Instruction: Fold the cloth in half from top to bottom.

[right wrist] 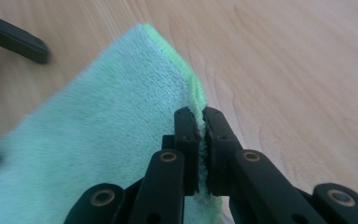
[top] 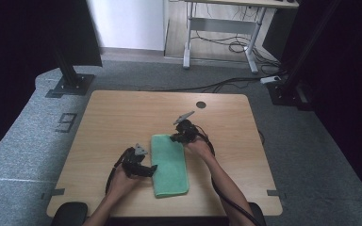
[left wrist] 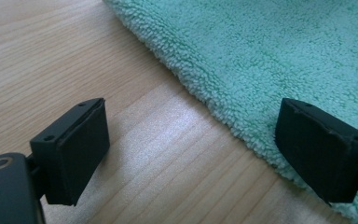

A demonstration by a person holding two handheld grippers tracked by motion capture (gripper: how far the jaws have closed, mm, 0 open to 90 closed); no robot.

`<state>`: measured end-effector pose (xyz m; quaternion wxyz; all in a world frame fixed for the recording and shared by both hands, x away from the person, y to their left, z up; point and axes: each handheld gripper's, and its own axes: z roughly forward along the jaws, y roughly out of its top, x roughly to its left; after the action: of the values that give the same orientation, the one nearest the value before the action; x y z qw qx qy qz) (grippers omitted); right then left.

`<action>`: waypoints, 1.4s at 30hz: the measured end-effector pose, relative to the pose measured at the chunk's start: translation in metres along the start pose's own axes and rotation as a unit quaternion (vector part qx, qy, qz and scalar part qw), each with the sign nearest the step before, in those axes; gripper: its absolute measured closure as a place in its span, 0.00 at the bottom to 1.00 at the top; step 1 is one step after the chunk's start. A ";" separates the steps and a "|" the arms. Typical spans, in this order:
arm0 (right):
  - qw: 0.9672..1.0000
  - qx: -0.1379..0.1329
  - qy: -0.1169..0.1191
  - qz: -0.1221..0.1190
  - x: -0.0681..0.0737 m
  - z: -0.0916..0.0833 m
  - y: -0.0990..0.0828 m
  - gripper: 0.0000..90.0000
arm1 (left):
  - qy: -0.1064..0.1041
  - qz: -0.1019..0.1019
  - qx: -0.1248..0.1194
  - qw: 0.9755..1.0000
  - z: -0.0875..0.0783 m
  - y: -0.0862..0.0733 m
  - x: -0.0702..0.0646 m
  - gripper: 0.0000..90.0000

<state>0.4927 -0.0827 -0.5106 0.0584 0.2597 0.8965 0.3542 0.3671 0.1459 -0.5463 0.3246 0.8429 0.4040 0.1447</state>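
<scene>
Green microfibre towel (top: 169, 165), folded to a long strip, flat on the wooden table (top: 113, 113) toward its near middle. Pinched at the far right edge by the right gripper (right wrist: 201, 140), jaws clamped tight on the hem. At the near left edge, the left gripper (left wrist: 191, 149), jaws spread wide, one pad over bare wood, the other over pile, gripping nothing. Likely mid-fold or unfolding: next, closing the left jaws on that edge, then lifting both together.

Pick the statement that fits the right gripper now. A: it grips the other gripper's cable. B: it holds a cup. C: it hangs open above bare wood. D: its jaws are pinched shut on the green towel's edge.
D: in the right gripper view the right gripper has its jaws closed on the edge of the green towel.
</scene>
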 end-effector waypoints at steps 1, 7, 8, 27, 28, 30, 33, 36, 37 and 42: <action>1.000 -0.004 0.001 -0.003 0.001 -0.004 0.001 0.94 | 0.001 0.000 -0.002 1.000 0.000 0.000 0.000 0.10; 0.999 -0.046 0.010 -0.026 0.019 -0.043 0.010 0.94 | 0.005 -0.006 -0.005 1.000 0.002 0.000 0.003 0.09; 0.998 -0.052 0.011 -0.029 0.023 -0.050 0.010 0.94 | 0.006 -0.006 -0.004 1.000 0.002 0.001 0.003 0.09; 0.991 -0.075 0.054 -0.098 0.101 -0.096 -0.042 0.95 | 0.007 -0.006 -0.004 1.000 -0.001 0.005 0.006 0.14; 0.991 -0.072 0.054 -0.099 0.103 -0.094 -0.045 0.94 | 0.002 0.000 -0.005 1.000 -0.005 0.006 0.004 0.13; 0.991 -0.066 0.058 -0.099 0.106 -0.088 -0.052 0.94 | -0.005 0.000 -0.008 1.000 -0.012 0.005 0.003 0.12; 0.991 -0.058 0.062 -0.098 0.109 -0.082 -0.060 0.94 | -0.003 0.007 0.010 1.000 -0.013 0.001 0.002 0.12; 0.991 -0.051 0.068 -0.099 0.114 -0.078 -0.068 0.94 | 0.000 -0.003 0.015 1.000 -0.006 -0.003 0.003 0.11; 0.991 -0.050 0.070 -0.099 0.116 -0.077 -0.070 0.94 | 0.003 -0.002 0.017 1.000 -0.006 -0.002 0.003 0.11; 0.991 -0.037 0.081 -0.101 0.124 -0.071 -0.085 0.94 | 0.008 -0.008 0.014 1.000 -0.004 -0.001 0.003 0.11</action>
<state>0.3295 -0.1151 -0.5048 0.0309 0.1361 0.9061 0.3994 0.3661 0.1507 -0.5437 0.3103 0.8432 0.4150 0.1432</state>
